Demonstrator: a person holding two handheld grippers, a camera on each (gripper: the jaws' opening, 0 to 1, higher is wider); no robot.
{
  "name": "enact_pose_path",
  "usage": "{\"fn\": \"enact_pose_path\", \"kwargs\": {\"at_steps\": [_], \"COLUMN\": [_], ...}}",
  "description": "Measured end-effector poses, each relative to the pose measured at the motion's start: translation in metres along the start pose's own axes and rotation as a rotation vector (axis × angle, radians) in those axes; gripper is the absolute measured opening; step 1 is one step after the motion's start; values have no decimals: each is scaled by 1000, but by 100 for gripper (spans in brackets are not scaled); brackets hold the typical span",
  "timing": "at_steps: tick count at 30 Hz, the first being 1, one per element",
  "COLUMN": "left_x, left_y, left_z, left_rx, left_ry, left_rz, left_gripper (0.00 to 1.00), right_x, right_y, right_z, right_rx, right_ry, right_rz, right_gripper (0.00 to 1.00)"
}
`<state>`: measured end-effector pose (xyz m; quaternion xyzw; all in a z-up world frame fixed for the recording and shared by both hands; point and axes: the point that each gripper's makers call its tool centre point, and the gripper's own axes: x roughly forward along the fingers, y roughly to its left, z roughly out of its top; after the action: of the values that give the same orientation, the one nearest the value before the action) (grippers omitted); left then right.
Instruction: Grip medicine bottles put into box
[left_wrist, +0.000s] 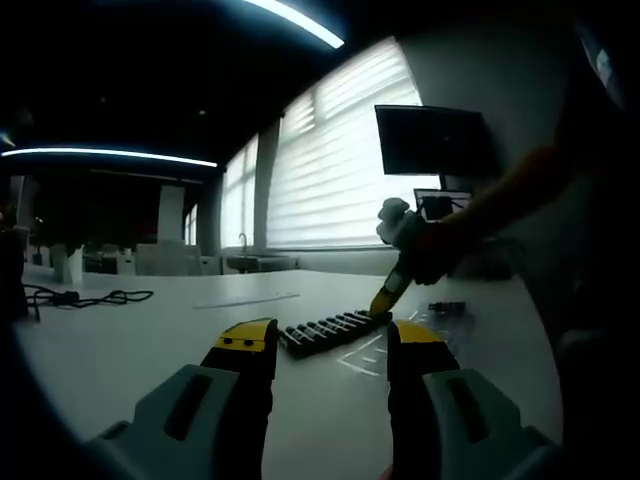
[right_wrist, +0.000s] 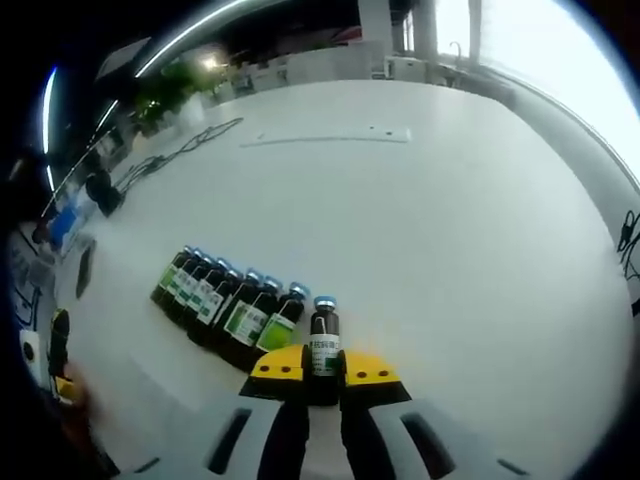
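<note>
Several dark medicine bottles (right_wrist: 222, 300) with green labels and blue caps lie side by side in a row on the white table (right_wrist: 420, 230). My right gripper (right_wrist: 323, 368) is shut on one more dark bottle (right_wrist: 323, 338) at the right end of that row, which stands upright between the yellow tips. In the left gripper view the same row of bottles (left_wrist: 328, 330) lies ahead, with the right gripper (left_wrist: 386, 298) pointing down at its far end, held by a gloved hand (left_wrist: 400, 228). My left gripper (left_wrist: 332, 342) hovers open over the table, nothing between its yellow-tipped fingers.
White tape marks (left_wrist: 362, 356) lie on the table near the row. A black cable (left_wrist: 88, 296) trails at the left, a dark monitor (left_wrist: 430, 140) stands at the back right. Cables (right_wrist: 180, 148) and dark items (right_wrist: 85, 268) lie along the table's far side.
</note>
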<state>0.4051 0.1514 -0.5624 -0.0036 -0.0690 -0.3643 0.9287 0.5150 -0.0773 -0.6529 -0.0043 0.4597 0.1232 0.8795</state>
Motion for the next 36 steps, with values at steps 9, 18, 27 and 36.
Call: {"fn": "enact_pose_path", "kwargs": {"at_steps": [9, 18, 27, 36], "left_x": [0, 1, 1, 1], "left_y": [1, 0, 0, 0], "left_z": [-1, -2, -2, -3], "left_rx": [1, 4, 10, 12], "left_ry": [3, 9, 11, 15], "left_rz": [4, 0, 2, 2], "left_gripper": [37, 37, 37, 37], "right_x": [-13, -45, -65, -83], "right_y": [7, 2, 2, -10], "right_z": [12, 11, 2, -12], "right_rx": [18, 73, 52, 64], "right_ry": [-81, -156, -176, -177], "right_rz": [35, 56, 58, 30], "right_gripper": [7, 7, 7, 7]}}
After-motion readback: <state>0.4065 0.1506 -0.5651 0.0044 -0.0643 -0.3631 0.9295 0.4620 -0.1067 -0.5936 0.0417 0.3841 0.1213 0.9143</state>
